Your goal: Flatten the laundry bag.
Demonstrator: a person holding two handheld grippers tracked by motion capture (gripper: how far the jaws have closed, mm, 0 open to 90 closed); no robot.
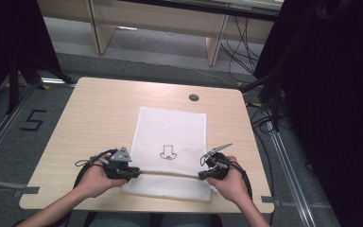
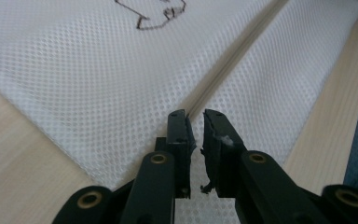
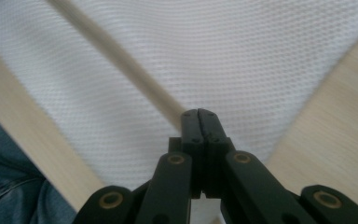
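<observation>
The white mesh cloth point(image 1: 170, 142) lies flat on the table point(image 1: 94, 118), its near end toward the person. A raised fold or seam line point(image 1: 170, 173) runs across the cloth near that near end, between the two tools. A small line drawing point(image 1: 168, 152) is printed on the cloth just beyond the fold.

Risks, as judged from this position:
- Uneven grip. The left tool appears not to have closed on the fabric, while the right tool appears clamped. A lift now would likely raise the right end of the fold only, skewing the cloth and dragging it across the table.
- Slip. The mesh is thin and open-weave; a shallow pinch at the fold could pull free under tension.
- Snagging of mesh on the jaw edges cannot be ruled out.

Tool state:
- Left tool point(image 2: 195, 125): jaws stand slightly apart, a narrow gap between them, tips at the left end of the fold and resting on or just above the cloth. Whether fabric sits within the gap cannot be told.
- Right tool point(image 3: 199, 122): jaws pressed together, tips at the right end of the fold. It appears to pinch the fold there, though the fabric inside the jaws is hidden.
</observation>
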